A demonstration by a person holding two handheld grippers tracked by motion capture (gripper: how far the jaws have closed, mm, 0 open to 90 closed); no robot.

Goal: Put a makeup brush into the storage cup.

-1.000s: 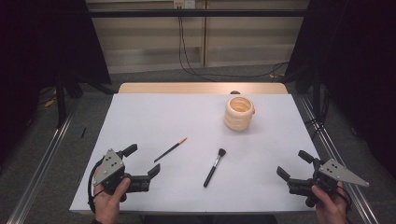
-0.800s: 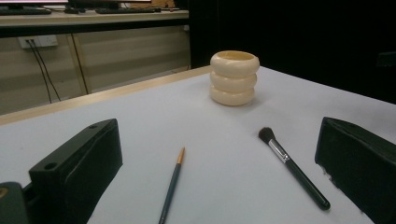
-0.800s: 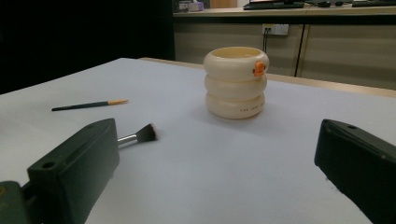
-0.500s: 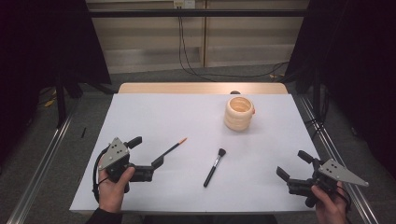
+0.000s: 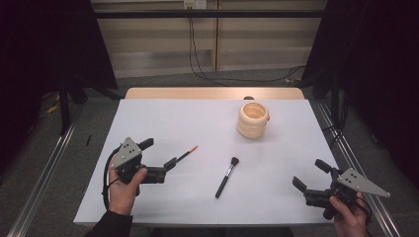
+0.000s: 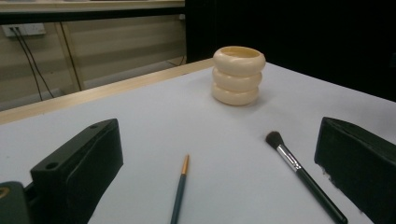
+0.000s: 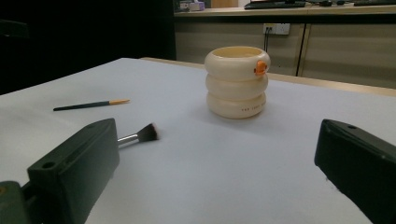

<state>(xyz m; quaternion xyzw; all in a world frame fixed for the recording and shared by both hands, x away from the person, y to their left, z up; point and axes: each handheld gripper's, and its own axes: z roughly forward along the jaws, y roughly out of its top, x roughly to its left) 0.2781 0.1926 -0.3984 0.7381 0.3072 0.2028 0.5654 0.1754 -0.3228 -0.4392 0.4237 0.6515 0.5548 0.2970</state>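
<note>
**Left gripper at the thin brush, jaws wide**

From the high view I see my left gripper [image 5: 158,158] low over the white table [image 5: 207,123], its jaws spread wide; the thin brush [image 5: 187,154] with the orange tip lies just beyond them, its dark handle end close to the nearer jaw, though I cannot tell whether they touch; in the left gripper view the brush [image 6: 179,191] lies flat between the two jaws, tip pointing away from me. My left hand [image 5: 122,185] grips from behind, forearm coming in from the near edge; my right gripper [image 5: 310,178] sits near the table's right corner, also wide open and holding nothing, well apart from the black makeup brush [image 5: 226,177]; the cream ringed holder [image 5: 253,120] stands upright farther back.
</note>
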